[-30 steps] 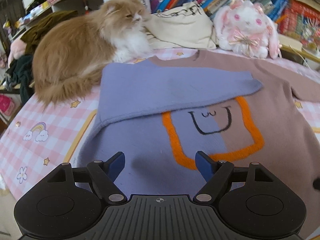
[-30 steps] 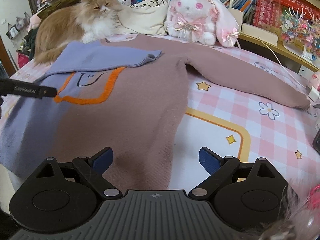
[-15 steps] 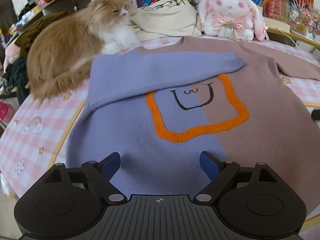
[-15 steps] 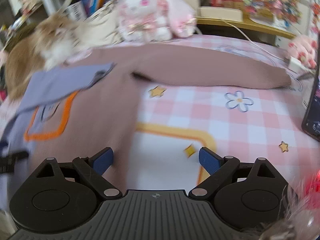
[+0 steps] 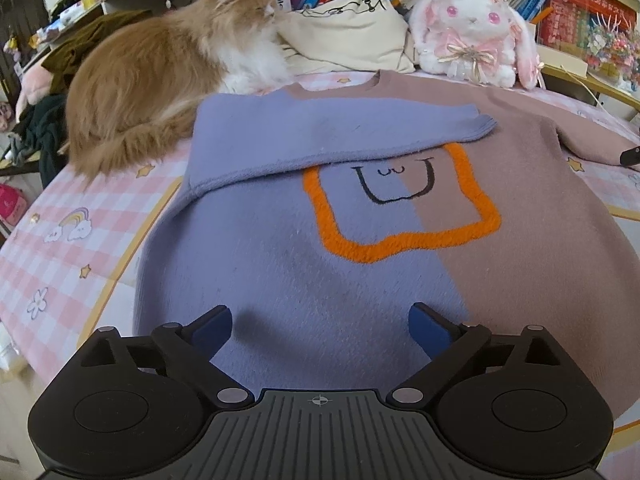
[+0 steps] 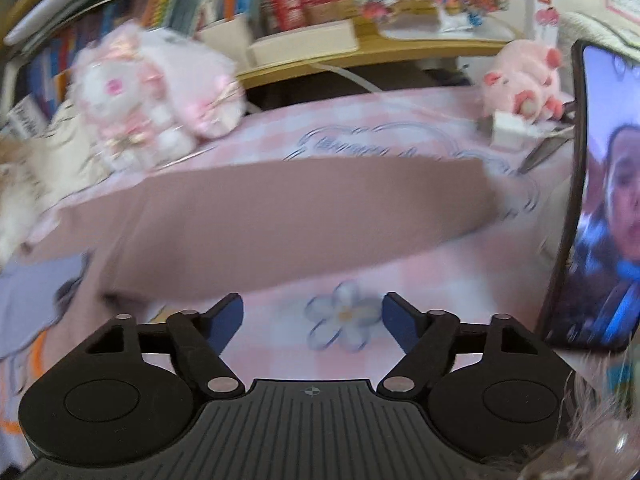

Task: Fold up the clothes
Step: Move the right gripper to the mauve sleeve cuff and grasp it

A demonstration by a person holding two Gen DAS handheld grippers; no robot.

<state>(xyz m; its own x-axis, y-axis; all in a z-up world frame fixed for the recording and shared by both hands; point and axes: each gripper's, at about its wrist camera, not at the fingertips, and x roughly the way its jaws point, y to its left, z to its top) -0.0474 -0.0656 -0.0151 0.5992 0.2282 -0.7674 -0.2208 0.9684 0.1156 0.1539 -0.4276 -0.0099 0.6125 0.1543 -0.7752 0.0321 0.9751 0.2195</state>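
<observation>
One sleeve is folded; the other is my step now. My left tongs [image 5: 320, 330] hang spread over the sweater [image 5: 360, 264] flat on the bed [image 5: 60, 248]. My right tongs [image 6: 312, 318], spread and empty, face the brown sleeve [image 6: 300, 216] at twelve o'clock; next I must pinch its cuff at one o'clock.
</observation>
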